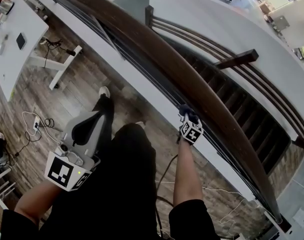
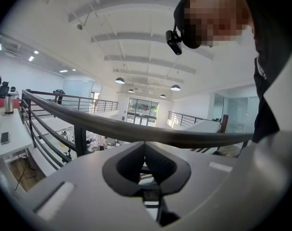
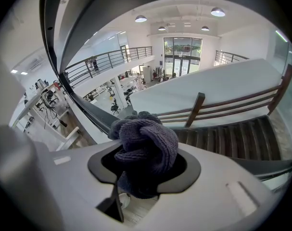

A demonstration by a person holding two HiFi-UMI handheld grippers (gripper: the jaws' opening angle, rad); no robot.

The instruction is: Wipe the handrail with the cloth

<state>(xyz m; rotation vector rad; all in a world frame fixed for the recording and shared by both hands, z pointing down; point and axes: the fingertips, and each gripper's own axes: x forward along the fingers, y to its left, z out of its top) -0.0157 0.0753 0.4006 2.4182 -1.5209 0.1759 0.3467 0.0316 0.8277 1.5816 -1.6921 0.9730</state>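
Right gripper view: right gripper clamped on bunched dark knitted cloth, nothing else between jaws. Head view: cloth held just beside wooden handrail, on its near side; contact not determinable. Left gripper closed, empty, held low, well apart from handrail.
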